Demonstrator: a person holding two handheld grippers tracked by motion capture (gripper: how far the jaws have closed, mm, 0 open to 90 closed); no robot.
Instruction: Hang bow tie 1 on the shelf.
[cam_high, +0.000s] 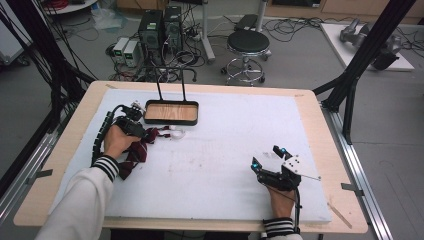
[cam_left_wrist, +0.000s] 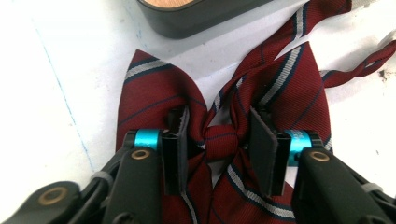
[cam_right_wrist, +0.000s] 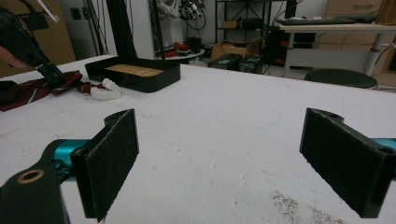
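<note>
Your left tongs (cam_left_wrist: 218, 140) sit at the desk's (cam_high: 225, 150) far left, spread either side of the knot of the maroon striped bow tie (cam_left_wrist: 224, 93), not yet clenched on it. Just beyond lies the black wooden-bottomed tray (cam_high: 171, 112). At the near right, your right tongs (cam_high: 266, 157) hover released, wide apart, grasping nothing.

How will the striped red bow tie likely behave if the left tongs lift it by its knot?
The bow tie is woven cloth lying flat, so its wings would probably droop. It looks light. The left tongs straddle the knot, its thickest part, so the grip should hold; the thin cord would likely trail.
</note>
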